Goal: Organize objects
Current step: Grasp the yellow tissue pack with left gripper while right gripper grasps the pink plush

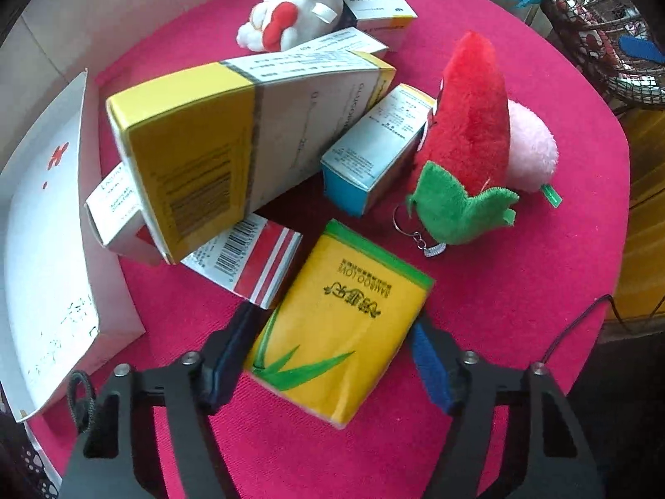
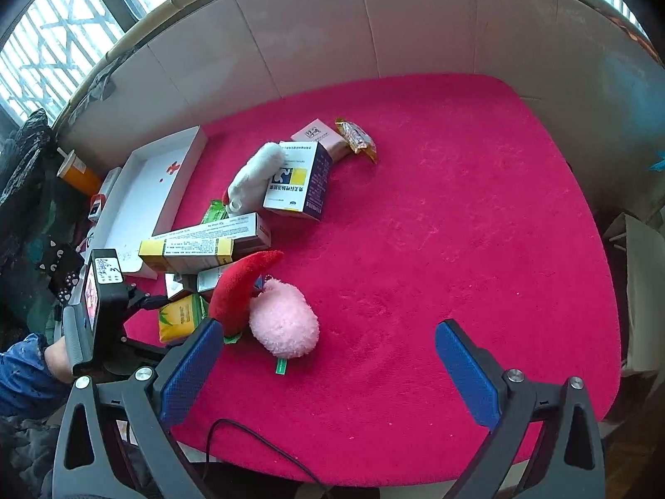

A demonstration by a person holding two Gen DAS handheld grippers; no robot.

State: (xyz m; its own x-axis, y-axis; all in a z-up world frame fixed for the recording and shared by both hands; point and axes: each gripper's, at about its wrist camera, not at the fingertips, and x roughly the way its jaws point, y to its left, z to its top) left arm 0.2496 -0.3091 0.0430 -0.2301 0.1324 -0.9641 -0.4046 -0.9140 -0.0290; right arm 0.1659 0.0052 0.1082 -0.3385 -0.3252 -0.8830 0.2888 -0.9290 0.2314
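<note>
Left wrist view: the left gripper (image 1: 332,357) points steeply down at the pink cloth-covered table (image 1: 519,291), its blue-padded jaws closed on the sides of a yellow tissue pack with green bamboo leaves (image 1: 345,324), tilted just beside the red-and-white striped carton (image 1: 249,260). A red plush chilli with green leaves (image 1: 469,133) lies near.

Right wrist view: the right gripper (image 2: 328,370) hangs above bare cloth, jaws wide with nothing between them. A blue sleeve (image 2: 20,370) is at the left edge.

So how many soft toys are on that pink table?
3. A white plush lies at the far end, while a red strawberry plush leans against a pink pompom. Boxes might hide others.
</note>
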